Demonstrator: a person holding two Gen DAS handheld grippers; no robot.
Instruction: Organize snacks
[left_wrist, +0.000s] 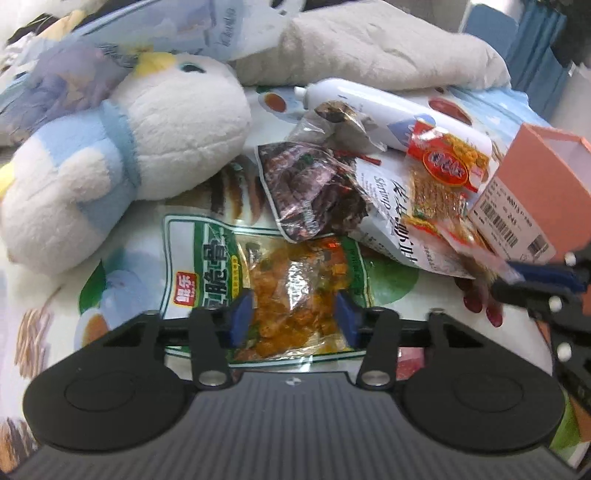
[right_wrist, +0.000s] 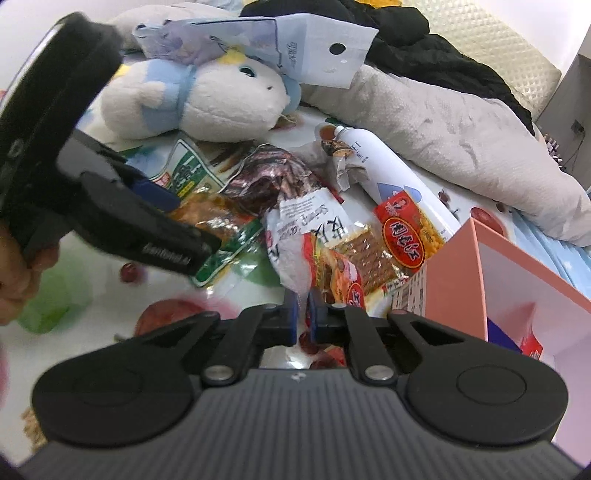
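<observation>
A: Status of left gripper (left_wrist: 293, 317)?
B: Pads pinch the green packet (left_wrist: 266, 280) lying on the patterned sheet (left_wrist: 122, 280).
A: Right gripper (right_wrist: 302, 310)?
B: Clenched on the white shrimp packet (right_wrist: 295, 243) edge, beside the pink box (right_wrist: 450, 273).

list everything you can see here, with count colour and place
green snack bag: 1, green with orange filling, front centre, between the left gripper's pads
dark foil bag: 1, purple-black, behind it
white shrimp bag: 1, white, mid pile
red snack packets: 2, red and yellow, beside the box
pink box: 1, open, right
white bottle: 1, lying behind the pile
plush toy: 1, white and blue, left
grey blanket: 1, rear
left gripper: black, blue pads
right gripper: nearly closed on a packet edge
</observation>
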